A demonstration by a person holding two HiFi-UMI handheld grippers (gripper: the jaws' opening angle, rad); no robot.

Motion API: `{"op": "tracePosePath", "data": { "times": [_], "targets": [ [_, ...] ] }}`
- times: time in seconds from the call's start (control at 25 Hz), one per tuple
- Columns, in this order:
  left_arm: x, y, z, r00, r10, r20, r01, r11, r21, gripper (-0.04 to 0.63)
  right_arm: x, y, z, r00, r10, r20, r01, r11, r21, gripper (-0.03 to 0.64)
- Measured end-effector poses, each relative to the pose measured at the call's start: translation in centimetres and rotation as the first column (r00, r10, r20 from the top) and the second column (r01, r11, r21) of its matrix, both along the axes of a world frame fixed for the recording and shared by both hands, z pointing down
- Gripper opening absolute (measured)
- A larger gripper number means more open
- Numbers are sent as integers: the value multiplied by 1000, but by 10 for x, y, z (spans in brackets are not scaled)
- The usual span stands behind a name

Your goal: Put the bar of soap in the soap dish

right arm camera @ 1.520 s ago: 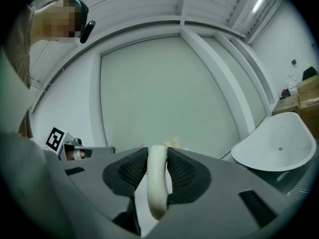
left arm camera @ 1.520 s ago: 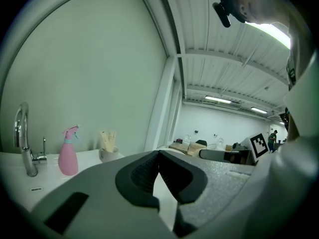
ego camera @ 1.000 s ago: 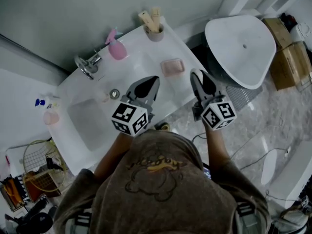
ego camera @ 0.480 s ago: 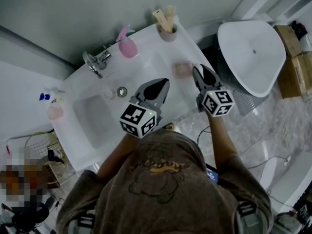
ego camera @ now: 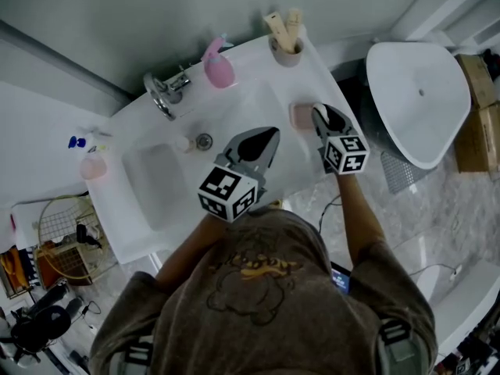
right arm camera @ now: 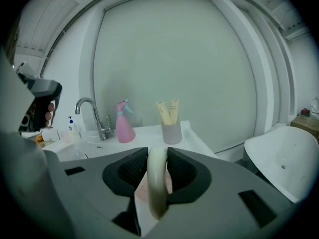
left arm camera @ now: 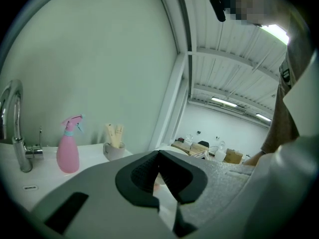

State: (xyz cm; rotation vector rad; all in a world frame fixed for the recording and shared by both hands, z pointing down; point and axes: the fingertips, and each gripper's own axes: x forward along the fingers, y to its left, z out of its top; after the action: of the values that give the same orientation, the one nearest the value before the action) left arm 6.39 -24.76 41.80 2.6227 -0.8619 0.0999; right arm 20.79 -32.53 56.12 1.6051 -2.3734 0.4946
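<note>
The right gripper [ego camera: 324, 116] has its fingers clamped on the off-white rounded bar of soap [right arm camera: 157, 178], held on edge so that its narrow side faces the camera and its flat faces sit against the dark pads; that grip looks secure enough for carrying. The gripper tilts down over the right part of the white desk with a sunken basin [ego camera: 258, 100], and the shallow pink soap dish [ego camera: 299, 116] lies right under and just ahead of the fingers. Pink shows on both sides of the bar in the right gripper view. The soap does not appear to rest in the dish yet, so it probably has to go lower before the fingers let go. The left gripper [ego camera: 264, 137] hangs over the middle of the desk, fingers together with nothing between them, clear of the dish, seemingly just waiting.
</note>
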Motion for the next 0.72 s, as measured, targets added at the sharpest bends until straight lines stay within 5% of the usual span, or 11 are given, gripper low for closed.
{"op": "tracePosePath", "data": {
  "times": [0.72],
  "targets": [
    [-11,-9,15,998,-53,24,53,998,-29,2,-17,-21,68,965,-153,-214,122,981,-148,127]
  ]
}}
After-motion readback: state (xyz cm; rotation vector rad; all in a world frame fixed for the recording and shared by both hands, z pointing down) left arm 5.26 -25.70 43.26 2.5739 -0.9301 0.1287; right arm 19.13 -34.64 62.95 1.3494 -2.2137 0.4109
